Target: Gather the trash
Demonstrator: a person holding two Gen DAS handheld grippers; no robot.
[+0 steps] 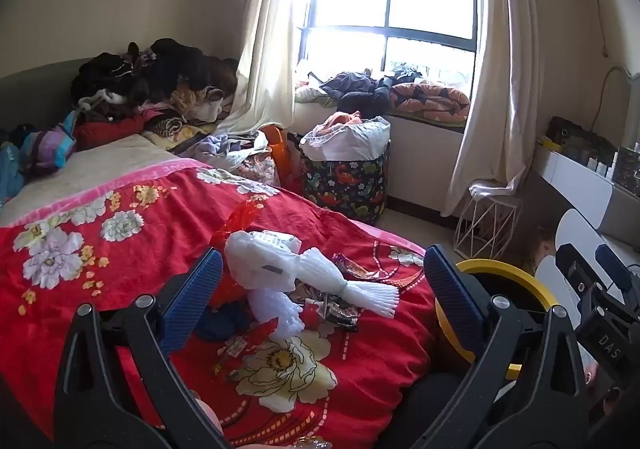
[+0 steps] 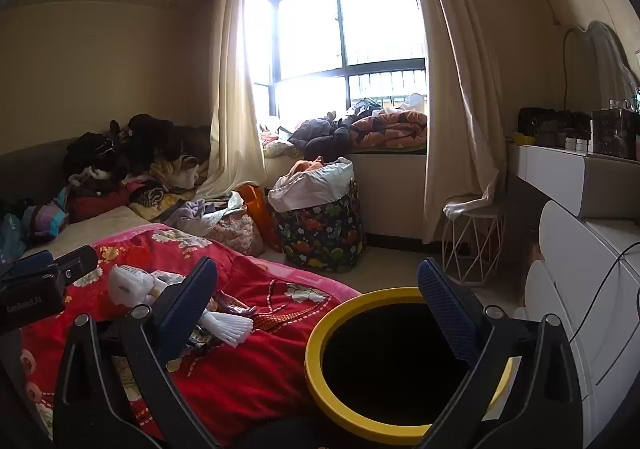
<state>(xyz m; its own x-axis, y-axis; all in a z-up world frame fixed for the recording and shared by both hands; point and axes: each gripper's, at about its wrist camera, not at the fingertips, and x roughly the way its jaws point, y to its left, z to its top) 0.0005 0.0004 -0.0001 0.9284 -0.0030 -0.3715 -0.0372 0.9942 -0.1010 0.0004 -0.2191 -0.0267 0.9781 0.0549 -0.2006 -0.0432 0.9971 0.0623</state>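
My left hand-held gripper (image 1: 320,289) hangs over the bed, jaws spread wide, nothing between the blue pads (image 1: 198,297). Trash sits in a loose heap on the red floral blanket (image 1: 120,233): a white foam net sleeve (image 1: 304,273) sprawls across the middle, its fringed end pointing toward 3 o'clock; a red plastic scrap (image 1: 240,217) lies at its 11 o'clock, and dark snack wrappers (image 1: 340,313) lie just under it at 5 o'clock. The heap lies ahead of the left jaws, not touched by them. My right hand-held gripper (image 2: 320,313) is likewise released and empty, poised over the edge of the bed, with the yellow-rimmed bin (image 2: 320,381) at 5 o'clock from its midpoint, black inside, standing just beside the bed. From the right wrist view the foam sleeve (image 2: 132,289) shows at 9 o'clock, partly behind the left pad. Beyond, a dinosaur-print hamper (image 2: 324,225) stands under the window (image 2: 340,49) at 12 o'clock, and a white wire stool (image 2: 472,245) stands at 2 o'clock.
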